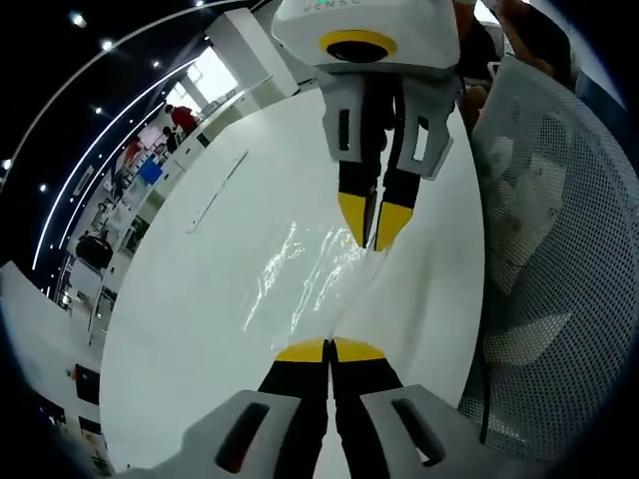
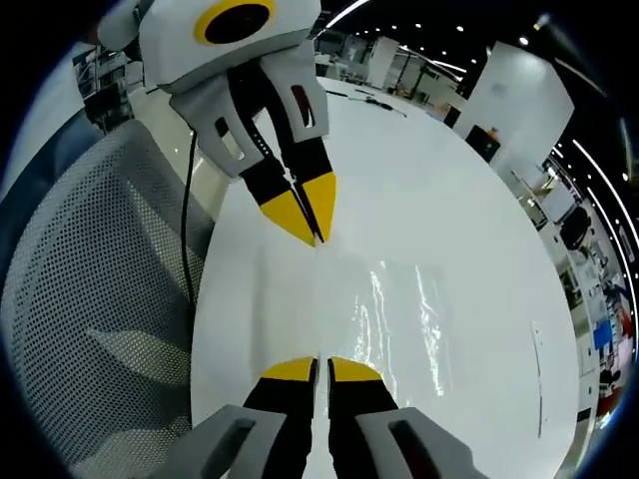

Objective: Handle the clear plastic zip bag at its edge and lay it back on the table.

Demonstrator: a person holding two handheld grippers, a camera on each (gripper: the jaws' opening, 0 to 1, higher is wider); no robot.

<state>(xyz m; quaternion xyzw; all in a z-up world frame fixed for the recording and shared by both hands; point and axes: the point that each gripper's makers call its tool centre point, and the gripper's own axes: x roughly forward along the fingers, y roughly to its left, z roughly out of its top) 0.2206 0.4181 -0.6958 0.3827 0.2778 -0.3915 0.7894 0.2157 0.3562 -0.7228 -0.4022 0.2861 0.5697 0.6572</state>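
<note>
so the clear zip bag (image 1: 310, 274) is lying flat on the white tabletop (image 1: 200, 299), all shiny and wrinkly, and both tools have it by the same edge; in the left gripper view the left hand-held gripper (image 1: 329, 350) has its yellow tips pressed together right on the near end of that edge, looks like it's pinching the plastic; the right hand-held gripper (image 1: 374, 228) comes in from the top with its tips closed on the far end of the edge.

in the right gripper view it's mirrored; the right hand-held gripper (image 2: 320, 368) sits at the bottom with tips together on the bag (image 2: 399, 319) edge, and the left hand-held gripper (image 2: 310, 215) reaches in from the upper left, tips nipped on the same crease; the bag spreads out to the right of both tools; a grey mesh office chair (image 2: 90, 299) is just beside the tabletop (image 2: 439, 180) edge; a thin pen-like thing (image 1: 217, 193) lies well apart from the bag; can't tell what it is exactly.
</note>
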